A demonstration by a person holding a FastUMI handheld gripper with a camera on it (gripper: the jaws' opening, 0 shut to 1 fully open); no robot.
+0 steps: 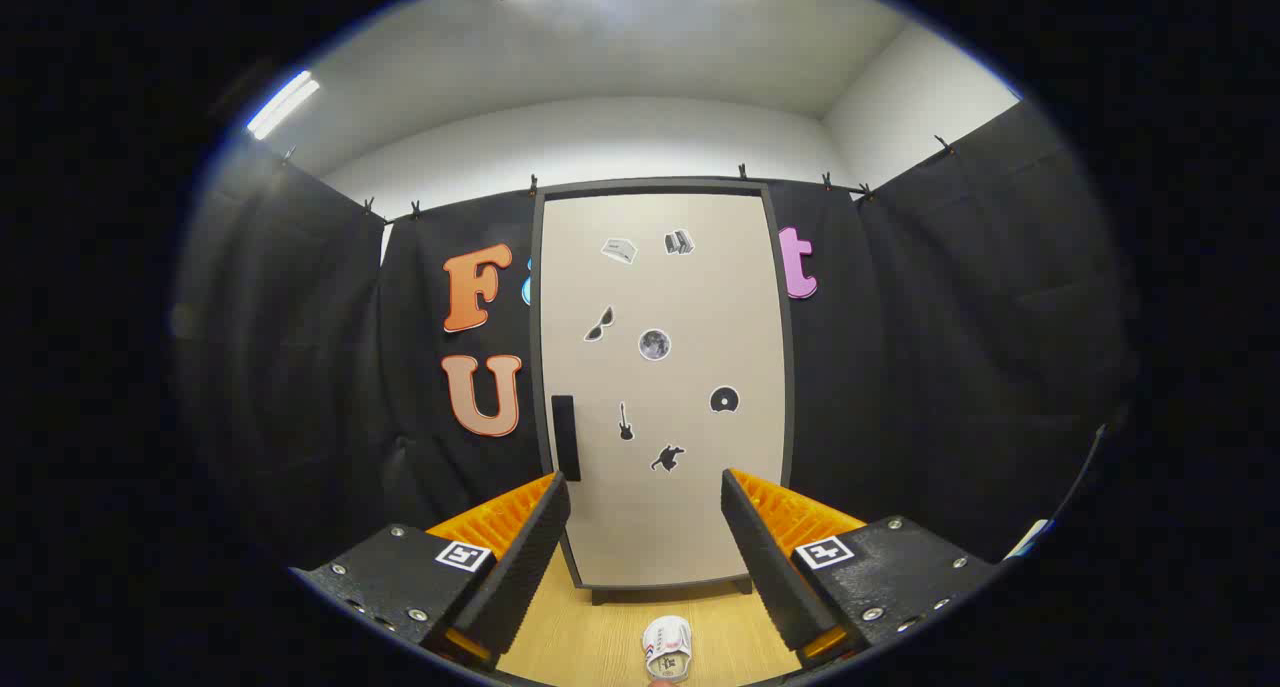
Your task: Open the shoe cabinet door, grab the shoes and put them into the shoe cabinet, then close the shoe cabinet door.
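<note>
The gripper (645, 527) has its fingers spread wide apart with nothing between them, pointed at the shoe cabinet (662, 387) that stands upright against the black cloth wall beyond them. The cabinet's beige door (690, 507) is closed, dotted with small stickers (654, 344), and carries a dark vertical handle (565, 437) along its left edge, just above the left fingertip. A white shoe (667, 648) lies on the wooden floor (590, 637) between the fingers, well short of the cabinet.
</note>
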